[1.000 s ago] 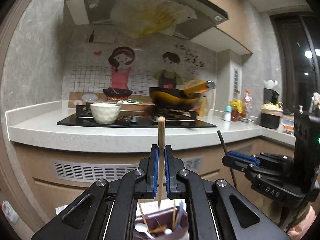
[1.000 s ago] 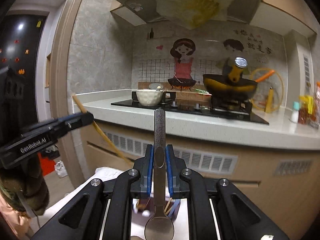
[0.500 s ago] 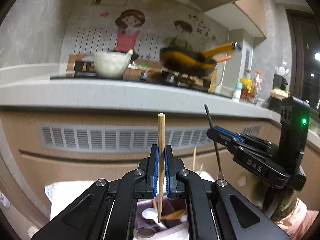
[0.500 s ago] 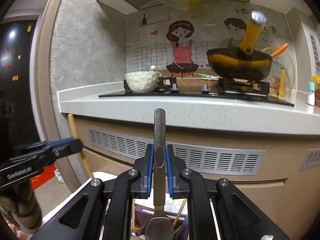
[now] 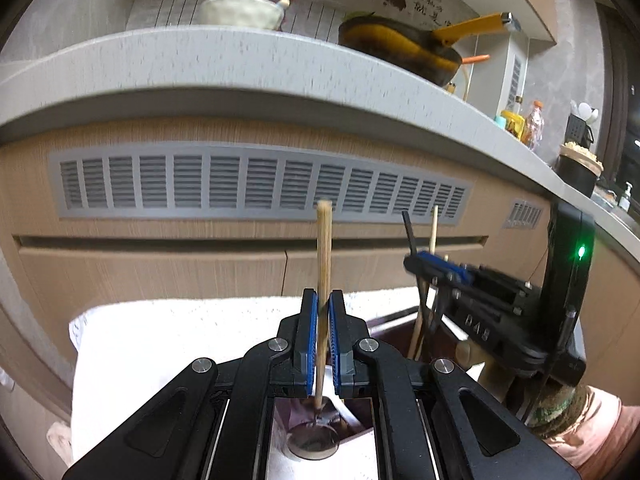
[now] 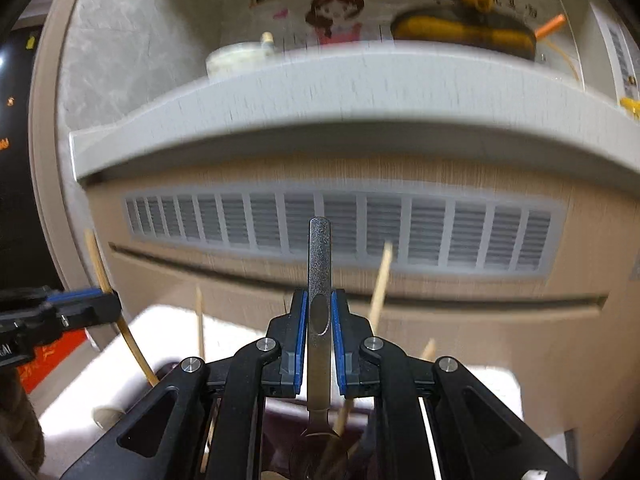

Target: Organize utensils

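Note:
My left gripper is shut on an upright wooden chopstick. Its lower end hangs just over a metal spoon that lies in the dark purple utensil holder. My right gripper is shut on the flat handle of a metal spoon, bowl end down inside the holder. Each view shows the other gripper: the right gripper to the right, the left gripper to the left with its chopstick. Several loose chopsticks lean in the holder.
The holder stands on a white cloth-covered surface. Close behind it rises a wooden cabinet front with a grey vent grille. A grey countertop edge overhangs above, bearing a bowl and a pan. A person's sleeve shows at the lower right.
Both grippers have sunk from countertop height to below it and tipped downward. The held chopstick and spoon now reach down to the holder.

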{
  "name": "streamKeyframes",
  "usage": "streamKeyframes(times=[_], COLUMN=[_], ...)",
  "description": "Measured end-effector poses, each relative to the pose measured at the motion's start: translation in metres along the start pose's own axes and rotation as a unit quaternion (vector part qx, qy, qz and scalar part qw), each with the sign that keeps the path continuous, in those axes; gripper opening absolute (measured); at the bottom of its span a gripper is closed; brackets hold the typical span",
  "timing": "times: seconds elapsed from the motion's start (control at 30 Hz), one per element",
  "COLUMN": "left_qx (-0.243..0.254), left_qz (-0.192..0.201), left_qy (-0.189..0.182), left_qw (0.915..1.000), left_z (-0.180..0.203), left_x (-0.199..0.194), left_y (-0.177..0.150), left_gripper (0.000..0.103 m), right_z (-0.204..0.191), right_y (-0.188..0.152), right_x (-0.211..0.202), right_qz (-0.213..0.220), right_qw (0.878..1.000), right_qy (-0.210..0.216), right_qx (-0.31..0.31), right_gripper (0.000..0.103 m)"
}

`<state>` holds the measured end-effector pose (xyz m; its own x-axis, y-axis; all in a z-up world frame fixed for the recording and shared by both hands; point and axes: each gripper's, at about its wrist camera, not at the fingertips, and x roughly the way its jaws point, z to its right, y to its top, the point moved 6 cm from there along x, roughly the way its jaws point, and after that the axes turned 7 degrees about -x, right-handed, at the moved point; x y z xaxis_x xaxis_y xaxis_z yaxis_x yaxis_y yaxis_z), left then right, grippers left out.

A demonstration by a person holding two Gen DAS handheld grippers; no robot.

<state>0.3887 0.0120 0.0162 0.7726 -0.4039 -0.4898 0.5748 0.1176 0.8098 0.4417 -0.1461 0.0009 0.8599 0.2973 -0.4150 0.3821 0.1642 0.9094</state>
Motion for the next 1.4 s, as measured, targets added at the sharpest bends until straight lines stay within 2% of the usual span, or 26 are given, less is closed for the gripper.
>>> streamKeyframes(times=[0.13,0.17,0.2,0.23,0.27,0.3,0.37,0.43,0.47,0.5,0.57,0.67,0.73,0.83,0.97,1.07,1.23,1.4], left_qx=[-0.004,-0.008,-0.015,-0.024,-0.030,-0.033,-0.032,-0.033,-0.036,-0.039,-0.037,-0.030,-0.026,-0.006,0.004,0.023,0.024,0.017], left_qz=[-0.011,-0.011,-0.010,-0.005,0.001,0.008,0.022,0.032,0.035,0.037,0.035,0.015,0.025,0.060,0.091,0.086,0.078,0.075], left_qy=[0.011,0.012,0.010,0.008,0.009,0.010,0.021,0.043,0.056,0.075,0.098,0.130,0.144,0.172,0.189,0.205,0.198,0.193], left_qw=[0.9999,0.9998,0.9998,0.9997,0.9995,0.9994,0.9990,0.9980,0.9972,0.9957,0.9939,0.9910,0.9889,0.9833,0.9777,0.9747,0.9767,0.9782], left_z=[0.001,0.001,0.001,0.000,0.000,0.002,0.007,0.011,0.012,0.013,0.016,0.024,0.029,0.043,0.060,0.068,0.073,0.076], left_x=[0.001,-0.002,-0.005,-0.010,-0.016,-0.023,-0.041,-0.058,-0.065,-0.072,-0.083,-0.099,-0.112,-0.138,-0.169,-0.178,-0.185,-0.191], left_y=[-0.011,-0.014,-0.015,-0.016,-0.018,-0.020,-0.029,-0.042,-0.049,-0.060,-0.078,-0.112,-0.129,-0.150,-0.170,-0.180,-0.183,-0.183], left_gripper=[0.010,0.018,0.030,0.037,0.051,0.058,0.063,0.073,0.082,0.089,0.092,0.103,0.103,0.103,0.103,0.103,0.103,0.103], right_z=[0.000,0.001,0.001,0.002,0.002,0.002,-0.001,-0.005,-0.006,-0.008,-0.012,-0.020,-0.029,-0.038,-0.047,-0.051,-0.056,-0.054], right_y=[-0.029,-0.033,-0.037,-0.040,-0.044,-0.047,-0.052,-0.059,-0.063,-0.068,-0.080,-0.096,-0.107,-0.122,-0.137,-0.142,-0.149,-0.148], right_x=[-0.004,-0.008,-0.015,-0.023,-0.029,-0.039,-0.061,-0.088,-0.099,-0.109,-0.131,-0.159,-0.178,-0.202,-0.237,-0.255,-0.268,-0.272], right_qz=[-0.039,-0.043,-0.048,-0.053,-0.056,-0.059,-0.062,-0.062,-0.063,-0.063,-0.071,-0.085,-0.090,-0.087,-0.057,-0.042,-0.039,-0.036], right_qw=[0.999,0.999,0.999,0.998,0.998,0.998,0.997,0.997,0.997,0.997,0.997,0.996,0.996,0.996,0.996,0.996,0.994,0.994], right_qy=[0.005,0.005,0.005,0.005,0.007,0.013,0.021,0.014,0.011,0.009,0.005,-0.006,-0.007,-0.018,-0.057,-0.074,-0.097,-0.099], right_qx=[0.009,0.012,0.017,0.023,0.028,0.034,0.037,0.035,0.034,0.034,0.025,0.018,0.018,0.021,0.028,0.038,0.022,0.027], right_gripper=[0.013,0.015,0.017,0.025,0.034,0.038,0.052,0.064,0.069,0.070,0.075,0.079,0.080,0.086,0.091,0.092,0.092,0.092])
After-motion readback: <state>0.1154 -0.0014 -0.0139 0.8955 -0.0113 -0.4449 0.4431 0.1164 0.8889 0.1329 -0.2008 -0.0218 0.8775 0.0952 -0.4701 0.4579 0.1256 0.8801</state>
